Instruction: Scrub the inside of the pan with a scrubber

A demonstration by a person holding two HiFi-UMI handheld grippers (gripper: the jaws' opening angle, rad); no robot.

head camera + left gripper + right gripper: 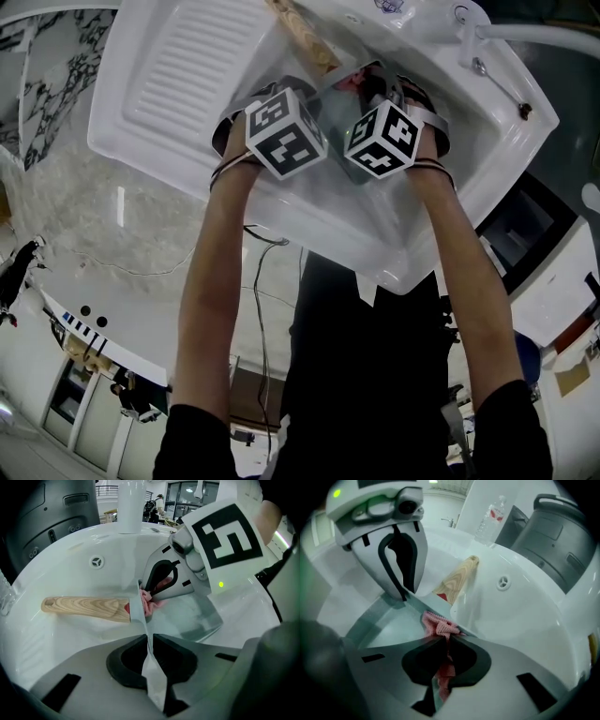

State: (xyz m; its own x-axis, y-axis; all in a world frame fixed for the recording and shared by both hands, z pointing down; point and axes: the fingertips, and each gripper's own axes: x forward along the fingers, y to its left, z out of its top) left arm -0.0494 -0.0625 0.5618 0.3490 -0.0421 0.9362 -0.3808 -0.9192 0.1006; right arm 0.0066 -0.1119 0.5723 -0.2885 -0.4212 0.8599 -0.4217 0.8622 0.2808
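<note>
A grey pan (199, 616) with a wooden handle (84, 607) lies in the white sink (61, 644). My left gripper (149, 644) is shut on the pan's thin rim beside the handle. My right gripper (443, 665) is shut on a pink mesh scrubber (438, 625), which rests against the pan's inner wall (389, 625) near the handle (457, 581). In the head view both marker cubes (286, 131) sit side by side over the basin and hide most of the pan; only the handle (305, 33) pokes out at the far side.
The sink's drain (503, 582) lies beyond the handle. A ribbed drainboard (197, 66) is to the left and a faucet (487, 33) to the far right. A water bottle (490, 520) and a grey appliance (555, 536) stand behind the basin.
</note>
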